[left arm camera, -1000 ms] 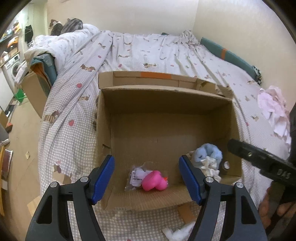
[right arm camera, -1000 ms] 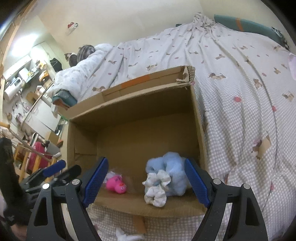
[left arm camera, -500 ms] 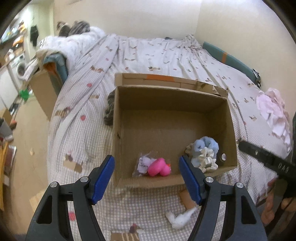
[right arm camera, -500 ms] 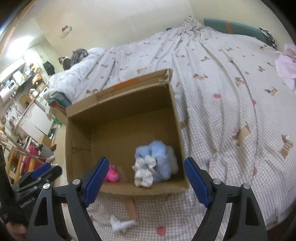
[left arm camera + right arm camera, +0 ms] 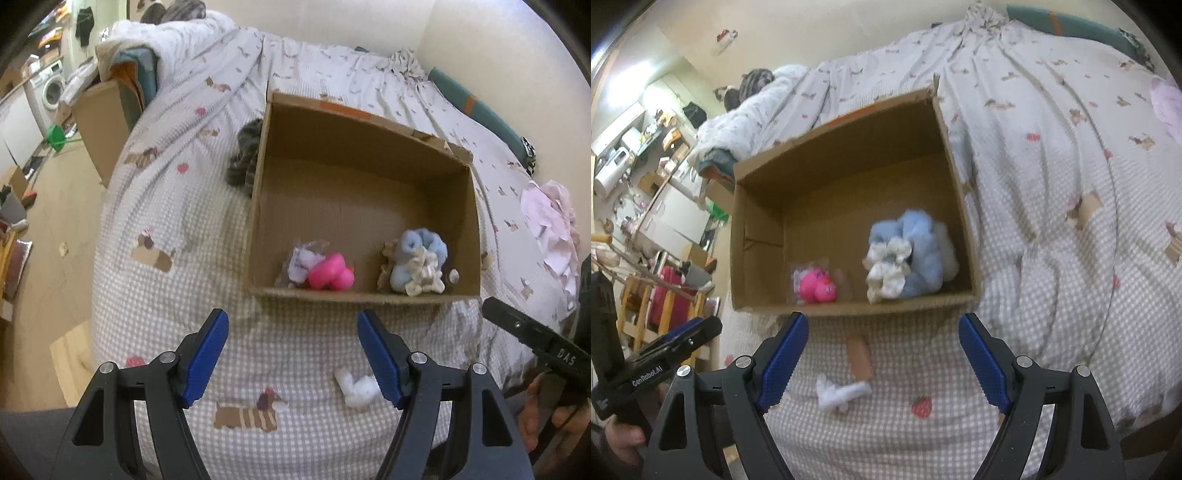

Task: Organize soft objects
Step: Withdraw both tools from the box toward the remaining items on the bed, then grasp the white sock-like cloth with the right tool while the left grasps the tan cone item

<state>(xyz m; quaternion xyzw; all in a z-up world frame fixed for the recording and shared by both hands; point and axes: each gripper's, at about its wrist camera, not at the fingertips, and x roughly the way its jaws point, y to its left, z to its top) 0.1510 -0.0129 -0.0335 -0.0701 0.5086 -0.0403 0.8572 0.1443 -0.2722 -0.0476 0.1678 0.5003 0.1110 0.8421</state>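
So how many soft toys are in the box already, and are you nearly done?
Partly done. In the cardboard box lie a pink toy and a blue and cream fluffy bundle. Nothing is in hand: the left gripper and the right gripper are both open and empty. Left to do: a small white soft thing lies on the bedspread in front of the box, and pink cloth lies to its right.

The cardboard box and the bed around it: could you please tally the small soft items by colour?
Pink: 1, pink toy in the cardboard box
Blue: 1, blue fluffy bundle in the box
Cream: 1, cream scrunchie against it
White: 1, white piece on the bed
Total: 4
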